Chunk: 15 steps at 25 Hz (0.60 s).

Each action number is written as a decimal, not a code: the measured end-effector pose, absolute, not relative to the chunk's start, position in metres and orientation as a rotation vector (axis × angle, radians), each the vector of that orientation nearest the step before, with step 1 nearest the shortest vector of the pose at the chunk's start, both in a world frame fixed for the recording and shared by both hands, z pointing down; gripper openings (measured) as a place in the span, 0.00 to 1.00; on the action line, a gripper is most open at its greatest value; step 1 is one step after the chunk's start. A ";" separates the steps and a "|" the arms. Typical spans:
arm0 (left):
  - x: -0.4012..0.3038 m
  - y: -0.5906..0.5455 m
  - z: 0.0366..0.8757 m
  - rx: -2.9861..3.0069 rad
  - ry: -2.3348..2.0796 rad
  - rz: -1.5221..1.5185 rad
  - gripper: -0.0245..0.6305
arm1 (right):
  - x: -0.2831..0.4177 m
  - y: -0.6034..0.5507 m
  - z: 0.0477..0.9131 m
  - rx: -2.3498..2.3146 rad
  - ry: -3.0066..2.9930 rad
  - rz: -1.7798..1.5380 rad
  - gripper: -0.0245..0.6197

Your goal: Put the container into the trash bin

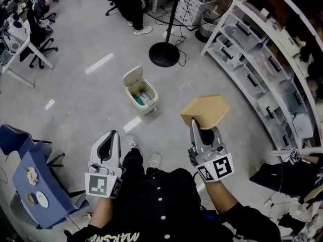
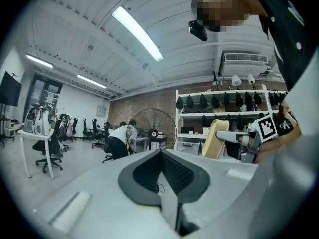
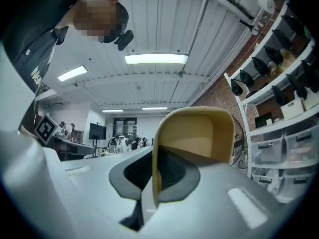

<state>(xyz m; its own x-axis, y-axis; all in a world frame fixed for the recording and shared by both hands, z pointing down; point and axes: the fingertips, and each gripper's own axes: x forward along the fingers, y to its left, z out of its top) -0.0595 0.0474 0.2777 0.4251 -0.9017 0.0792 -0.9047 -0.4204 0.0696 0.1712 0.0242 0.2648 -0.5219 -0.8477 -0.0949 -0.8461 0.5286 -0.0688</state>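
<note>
Scene: a person stands on a grey workshop floor [image 1: 86, 100] with a handheld tool in each hand, seen from above in the head view.
Right tool: the right tool [image 1: 195, 122], right of centre in the frame, is clenched on the thin wall of a tan container [image 1: 206, 110]. In the right gripper view the right tool [image 3: 152, 169] has its jaws pressed on either side of that wall.
Container: the container [image 3: 199, 133] is held in the air above the floor, its hollow side turned toward the right gripper's camera. In the head view it sits to the lower right of the trash bin, apart from it.
Trash bin: a small cream trash bin [image 1: 147, 107] stands on the floor at centre frame with its lid tipped open. Something pale blue lies inside.
Left tool: the left tool [image 1: 115, 134], lower left of centre, is clenched with nothing in it. In the left gripper view the left tool [image 2: 162, 154] has its jaws closed together on empty air.
Surroundings: a floor fan's round black base [image 1: 164, 54] stands above the bin in the frame. White shelving [image 1: 262, 59] curves along the right edge.
Background: another person [image 1: 126, 4] bends over at the top of the frame.
</note>
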 end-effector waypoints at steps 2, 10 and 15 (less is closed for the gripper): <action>-0.062 0.039 0.279 2.565 -1.638 0.035 0.04 | 0.170 0.017 0.266 -1.475 2.653 -0.004 0.08; -0.072 -0.006 0.272 2.589 -1.640 -0.010 0.04 | 0.164 -0.024 0.254 -1.488 2.648 0.063 0.08; -0.082 -0.037 0.273 2.603 -1.630 -0.026 0.04 | 0.152 -0.054 0.253 -1.494 2.636 0.076 0.08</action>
<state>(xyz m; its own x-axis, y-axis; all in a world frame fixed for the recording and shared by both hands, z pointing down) -0.0820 -0.0374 0.2729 0.4373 -0.8990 0.0231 -0.8978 -0.4350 0.0685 0.1523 -0.0544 0.2527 -0.5096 -0.8519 -0.1207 -0.8574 0.5145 -0.0109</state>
